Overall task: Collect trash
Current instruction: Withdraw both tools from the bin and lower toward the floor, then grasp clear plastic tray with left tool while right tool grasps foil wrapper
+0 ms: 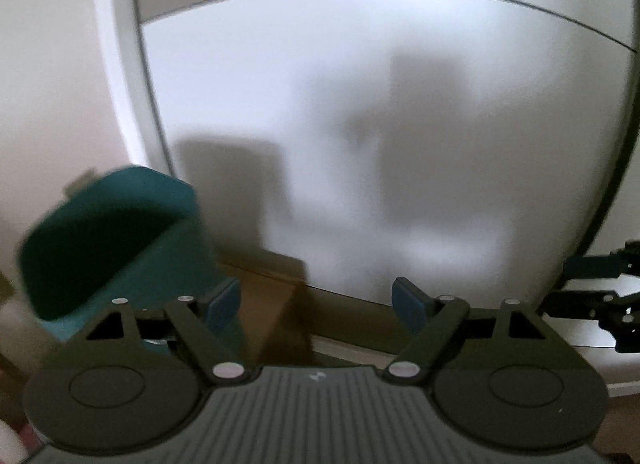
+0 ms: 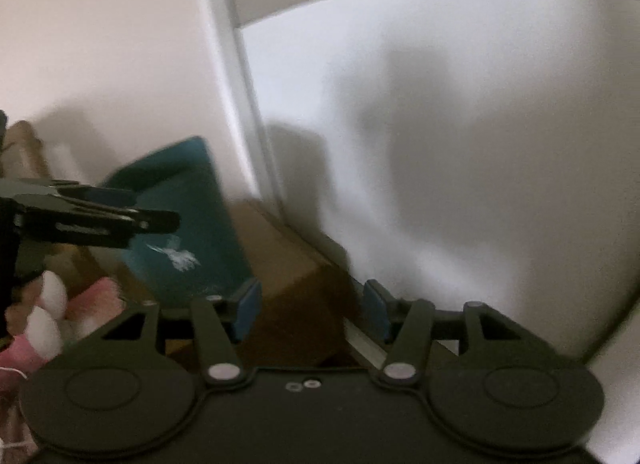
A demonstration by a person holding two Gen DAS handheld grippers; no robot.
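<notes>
Left tool (image 1: 316, 306) agape, empty; right tool (image 2: 310, 310) agape, empty | teal bin (image 2: 188, 223): white mark unreadable

Pink-and-white items (image 2: 48, 316), blurred and cut off at the left edge, perhaps plush.

Dim, soft-lit frames — motion-blurred throughout, fisheye-bent at the edges, broad grey shadows across the white door (image 1: 400, 123).

Quick count of what's in the room

One teal bin (image 1: 116, 240), one brown box (image 2: 288, 264) right beside it, two grippers: left (image 1: 318, 306) and right (image 2: 310, 312), both with jaws apart and nothing between them. Some pink and white stuff (image 2: 52, 312) lower left, too blurry to count.
</notes>
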